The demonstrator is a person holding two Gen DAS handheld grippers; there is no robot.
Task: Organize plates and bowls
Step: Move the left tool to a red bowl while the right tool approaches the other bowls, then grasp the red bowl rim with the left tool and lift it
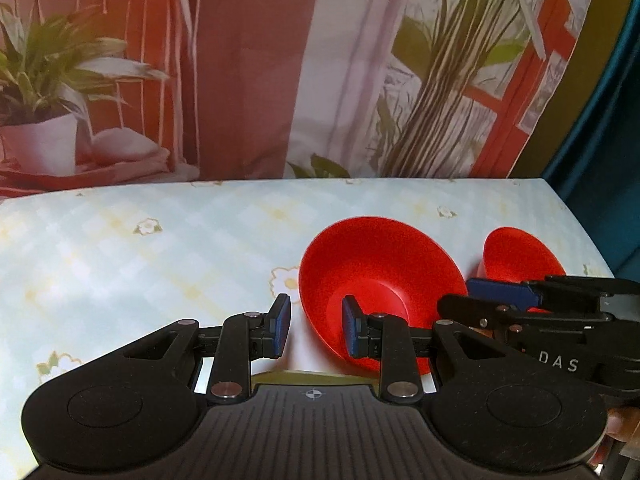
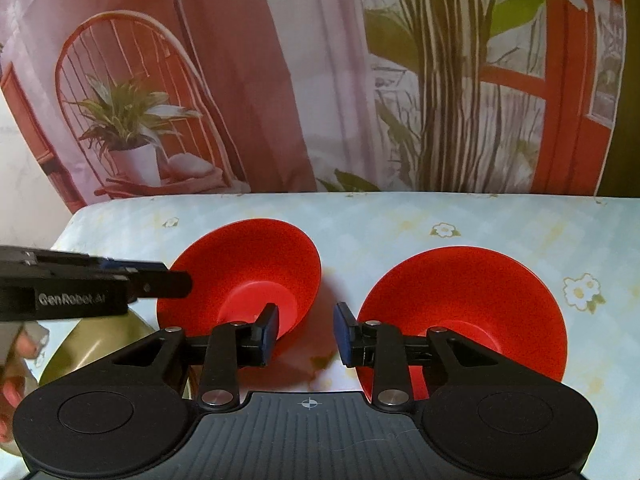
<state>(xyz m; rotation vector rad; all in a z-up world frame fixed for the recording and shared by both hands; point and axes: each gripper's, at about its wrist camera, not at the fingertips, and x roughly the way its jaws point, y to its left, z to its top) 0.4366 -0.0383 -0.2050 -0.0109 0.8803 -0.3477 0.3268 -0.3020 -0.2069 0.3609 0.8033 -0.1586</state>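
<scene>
A printed backdrop [image 2: 280, 80] showing a chair, a potted plant and tall stems hangs behind a counter [image 2: 400, 216] covered in a pale blue and yellow checked cloth with small flowers.

At the far left of the right wrist view, a person's hand [image 2: 18, 364] holds the left hand-held gripper [image 1: 316, 324]. Beneath it sits a gold-coloured round dish [image 2: 92, 352], mostly hidden; whether it is a plate or a bowl cannot be told. In its own view, this gripper's jaws stand a little apart and grip nothing. One blue pad hangs outside the near rim of the left red bowl [image 2: 248, 276] and the other inside it, so they straddle the rim, probably lined up to pinch it.

That bowl stands upright on the cloth, close to the gold dish.

Next comes a bare strip of cloth, and the right hand-held gripper [image 2: 306, 330] hovers over this gap. Its jaws are also slightly apart and empty, touching neither bowl.

To the right stands the right red bowl [image 2: 472, 300], upright, near its twin but not touching.

Both bowls seem set out side by side, ready for stacking. The two grippers are close together, so each could get in the other's way, and the gold dish crowds the left bowl's near side.
</scene>
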